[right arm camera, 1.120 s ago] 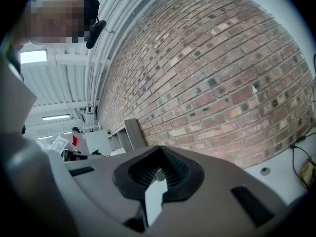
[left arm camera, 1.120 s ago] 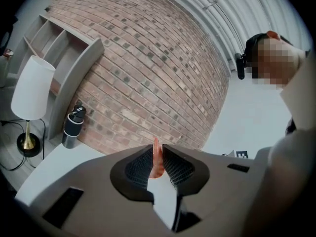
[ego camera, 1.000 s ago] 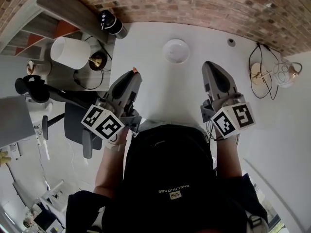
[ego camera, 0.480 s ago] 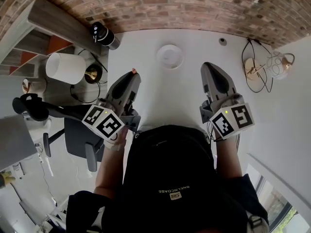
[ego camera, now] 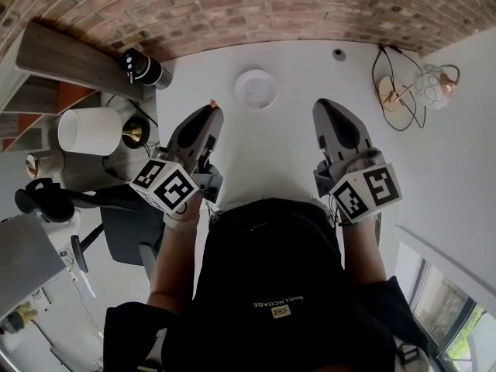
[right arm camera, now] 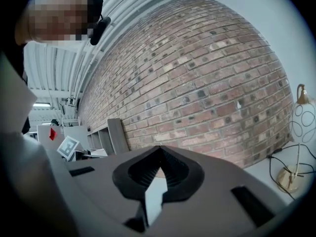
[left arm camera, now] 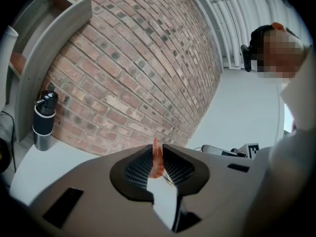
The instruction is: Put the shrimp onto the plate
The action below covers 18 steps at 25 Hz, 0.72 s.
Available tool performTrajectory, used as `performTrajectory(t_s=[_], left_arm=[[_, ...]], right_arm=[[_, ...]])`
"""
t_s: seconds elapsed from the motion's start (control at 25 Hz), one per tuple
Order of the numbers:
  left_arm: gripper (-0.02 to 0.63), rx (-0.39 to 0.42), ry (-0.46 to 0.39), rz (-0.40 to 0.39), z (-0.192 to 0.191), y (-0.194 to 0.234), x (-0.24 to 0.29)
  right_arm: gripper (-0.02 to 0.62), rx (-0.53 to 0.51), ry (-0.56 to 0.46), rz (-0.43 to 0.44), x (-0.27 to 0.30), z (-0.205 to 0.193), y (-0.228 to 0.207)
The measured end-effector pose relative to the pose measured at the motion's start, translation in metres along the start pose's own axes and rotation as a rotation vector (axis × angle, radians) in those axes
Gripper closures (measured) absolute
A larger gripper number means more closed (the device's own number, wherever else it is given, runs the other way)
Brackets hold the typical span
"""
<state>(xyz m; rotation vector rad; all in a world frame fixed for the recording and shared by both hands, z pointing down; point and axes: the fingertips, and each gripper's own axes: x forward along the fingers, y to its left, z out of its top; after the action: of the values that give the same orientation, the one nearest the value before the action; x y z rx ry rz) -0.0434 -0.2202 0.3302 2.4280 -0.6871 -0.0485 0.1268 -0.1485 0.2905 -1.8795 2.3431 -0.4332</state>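
The shrimp is already picked up, but it is not yet on the plate. The left tongs are closed on it, and its pink end stands a little above the jaw tips. The plate lies on the white bench, ahead of these tongs and slightly to their right, apart from them. The right tongs are closed on nothing. What is left, I think, is to carry and release.

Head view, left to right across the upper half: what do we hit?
white lampshade → black flask → shrimp pinched in the left gripper → white plate → right gripper → wire-globe lamp
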Motion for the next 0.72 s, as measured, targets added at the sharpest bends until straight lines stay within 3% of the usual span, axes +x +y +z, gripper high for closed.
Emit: performTrajectory(t_s=[0.72], left_arm=[[0.541,-0.041,0.185,-0.070,-0.050,0.064,0.100]], right_arm=[[0.594,0.023,0.065,-0.187,-0.018,-0.015,-0.013]])
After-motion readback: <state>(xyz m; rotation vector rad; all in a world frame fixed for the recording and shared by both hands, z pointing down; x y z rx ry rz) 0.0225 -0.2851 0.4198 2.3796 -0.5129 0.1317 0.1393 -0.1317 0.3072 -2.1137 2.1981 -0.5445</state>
